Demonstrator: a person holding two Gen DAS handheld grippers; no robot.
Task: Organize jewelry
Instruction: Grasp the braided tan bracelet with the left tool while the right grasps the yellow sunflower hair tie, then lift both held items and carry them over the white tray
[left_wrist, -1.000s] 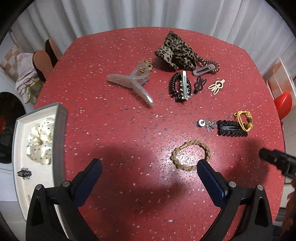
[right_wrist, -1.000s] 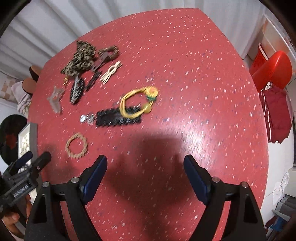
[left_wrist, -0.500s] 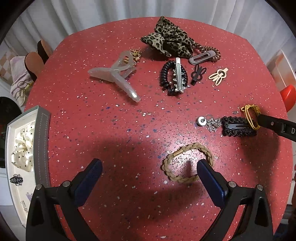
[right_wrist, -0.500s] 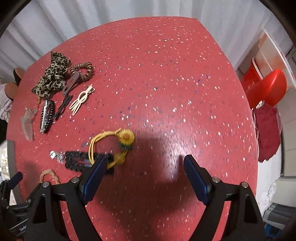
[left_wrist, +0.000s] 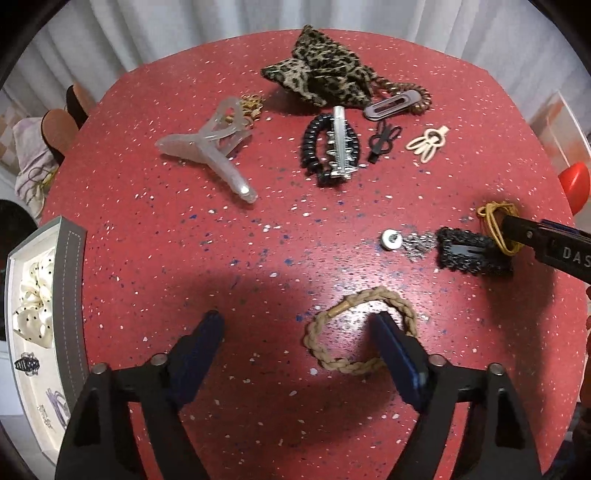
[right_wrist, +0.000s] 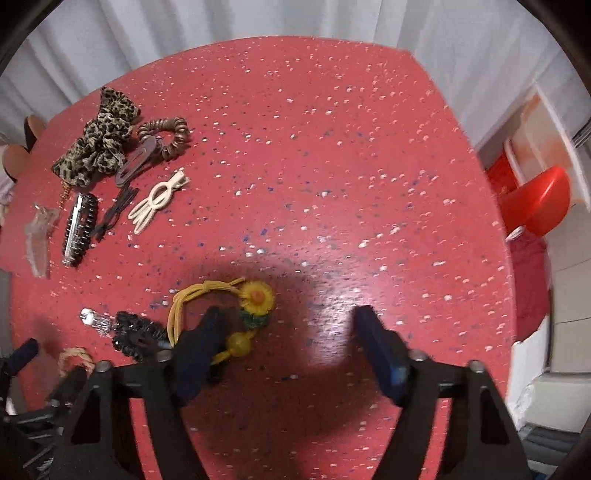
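A tan braided hair tie (left_wrist: 325, 325) lies on the red speckled table (left_wrist: 184, 258). My left gripper (left_wrist: 295, 332) hovers low over it with its jaws closing. Its right finger (left_wrist: 391, 339) stands inside the ring, so the ring's left side is between the pads, untouched. A yellow sunflower hair tie (right_wrist: 255, 295) lies further right. My right gripper (right_wrist: 291, 328) is over it, jaws closing. Its left finger (right_wrist: 203, 339) sits inside the yellow loop, and the flower lies between the pads with no grip. In the left wrist view the right gripper's finger (left_wrist: 517, 229) pokes into the yellow loop (left_wrist: 491, 214).
A grey tray (left_wrist: 70, 277) at the left edge holds a white dotted scrunchie (left_wrist: 31, 299) and small pieces. Spread over the table are a clear claw clip (left_wrist: 207, 147), a leopard bow (left_wrist: 317, 74), a black coil with a silver clip (left_wrist: 332, 147), a cream clip (left_wrist: 428, 142) and a black glitter clip (left_wrist: 469, 254).
Both grippers have sunk toward the table and their jaws have narrowed. The left one reached the braided tie; the right one slid left until its finger entered the yellow loop.
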